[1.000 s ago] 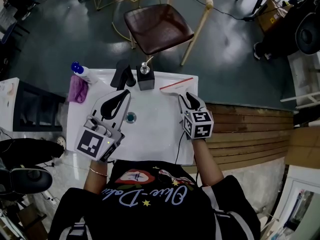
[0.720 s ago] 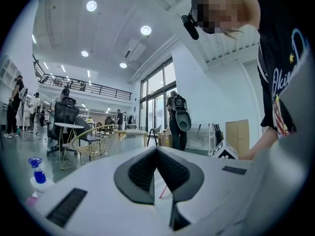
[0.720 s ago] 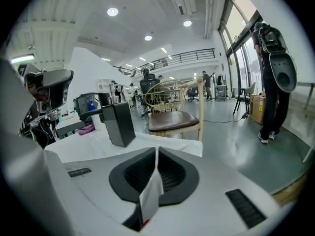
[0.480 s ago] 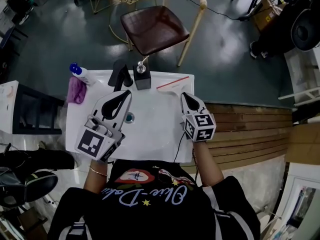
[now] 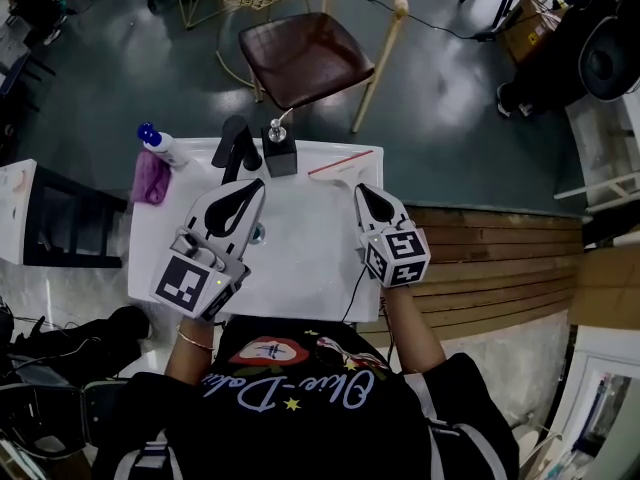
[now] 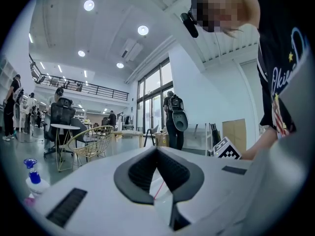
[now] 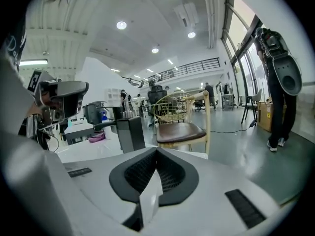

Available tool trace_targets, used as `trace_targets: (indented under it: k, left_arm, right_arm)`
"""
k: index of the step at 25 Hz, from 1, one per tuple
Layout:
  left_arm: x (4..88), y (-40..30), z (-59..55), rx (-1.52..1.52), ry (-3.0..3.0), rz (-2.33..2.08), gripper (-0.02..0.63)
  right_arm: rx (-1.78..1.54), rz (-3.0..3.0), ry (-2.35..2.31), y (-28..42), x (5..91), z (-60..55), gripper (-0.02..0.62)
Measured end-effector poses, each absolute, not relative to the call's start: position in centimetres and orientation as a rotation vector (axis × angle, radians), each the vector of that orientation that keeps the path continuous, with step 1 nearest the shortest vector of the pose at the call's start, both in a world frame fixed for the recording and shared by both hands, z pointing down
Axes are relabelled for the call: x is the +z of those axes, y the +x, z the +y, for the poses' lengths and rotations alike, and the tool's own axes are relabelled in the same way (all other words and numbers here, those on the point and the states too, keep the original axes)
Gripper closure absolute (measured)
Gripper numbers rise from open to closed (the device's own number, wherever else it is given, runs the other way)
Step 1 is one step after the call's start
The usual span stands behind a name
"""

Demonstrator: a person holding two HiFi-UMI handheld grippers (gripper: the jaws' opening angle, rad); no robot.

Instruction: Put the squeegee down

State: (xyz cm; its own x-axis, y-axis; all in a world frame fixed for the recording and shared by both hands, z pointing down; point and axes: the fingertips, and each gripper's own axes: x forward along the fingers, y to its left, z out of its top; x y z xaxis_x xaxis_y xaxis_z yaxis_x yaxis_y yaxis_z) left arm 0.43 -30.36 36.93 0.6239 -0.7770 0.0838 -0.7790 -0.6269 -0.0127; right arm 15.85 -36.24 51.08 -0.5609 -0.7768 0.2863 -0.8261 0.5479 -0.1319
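The squeegee [image 5: 345, 162] lies flat at the far right corner of the white worktop [image 5: 300, 268], showing only as a thin red strip set slantwise close to the far edge, so the task looks done. Neither gripper touches it: the right gripper [image 5: 362, 192] hovers just short of it and the left gripper [image 5: 255, 186] is well apart, each with its fingers closed together on nothing. The likely risk is a knock: the strip sits so near the edge that a forward nudge from the right gripper could push it off toward the floor by the chair [image 5: 305, 58]. The squeegee's handle and body are hard to make out, pale against the pale surface, and whether any part overhangs the edge cannot be told. The left gripper also covers part of the worktop beneath it
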Motion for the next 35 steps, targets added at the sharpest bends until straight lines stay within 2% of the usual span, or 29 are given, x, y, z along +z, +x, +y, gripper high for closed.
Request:
trace_targets:
  k: [12,20,26,31,35]
  left_arm:
    - [37.0,0.7,-29.0,0.116,2.843,-1.28,0.609]
    - [35.8,-1.9,-28.3,0.066,2.859,-1.242,0.609]
    - [36.4,-2.6,-27.7,0.031,2.861,-1.182,0.61]
    - [36.3,-2.0,-27.4,0.007,2.887,-1.109,0.609]
    - [36.2,-1.8,-27.4,-0.004,2.901,-1.08,0.61]
  right_arm:
    - [0.446,-2.801,1.243,13.0,47.0,-33.4,0.572]
    - [0.284,-2.746,1.33,9.6,44.1,-32.0,0.572]
    - [0.115,-2.744,1.188,5.8,41.7,-29.4,0.572]
    - [0.221,-2.908,1.306,5.5,38.8,-28.8,0.578]
    - [0.15,-2.821,1.354,6.0,38.9,-28.8,0.578]
